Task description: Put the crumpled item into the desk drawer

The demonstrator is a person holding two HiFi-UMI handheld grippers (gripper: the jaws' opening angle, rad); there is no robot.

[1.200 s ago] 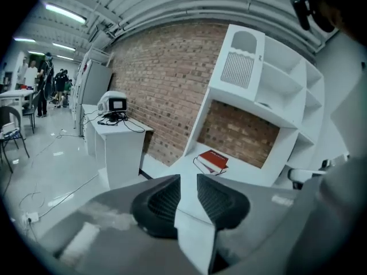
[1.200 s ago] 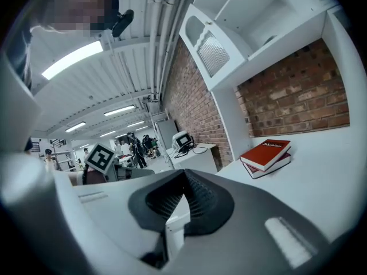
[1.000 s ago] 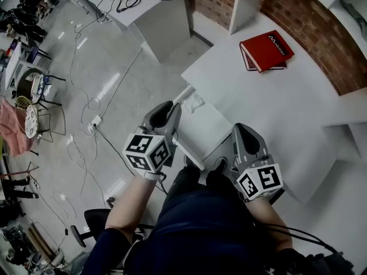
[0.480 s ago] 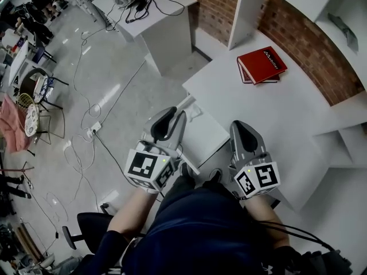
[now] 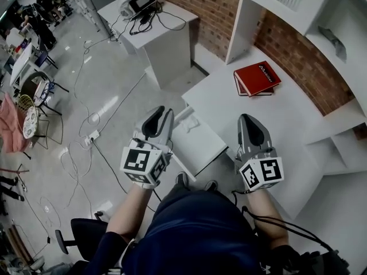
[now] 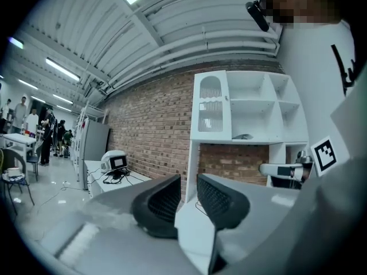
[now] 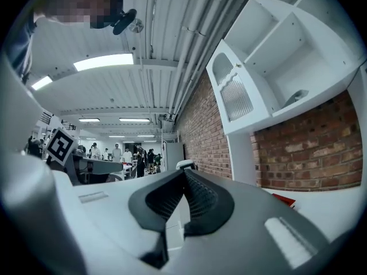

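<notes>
Though ungripped, crumpled item (image 5: 192,122) beside left gripper (image 5: 162,113)

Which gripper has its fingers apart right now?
The left gripper: a narrow gap shows between its fingers, while the right gripper has them touching at the tips.

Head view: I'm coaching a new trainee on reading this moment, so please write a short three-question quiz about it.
1. True or false: the left gripper holds the crumpled item in its jaws.
2. Where does the red book lie? A: on the desk. B: in the drawer. C: on the floor.
3. Fill in: the jaws of the right gripper are ____.

Key: 1 false, its jaws are apart and empty, and the item lies in the open drawer. 2 A. 3 shut.
</notes>
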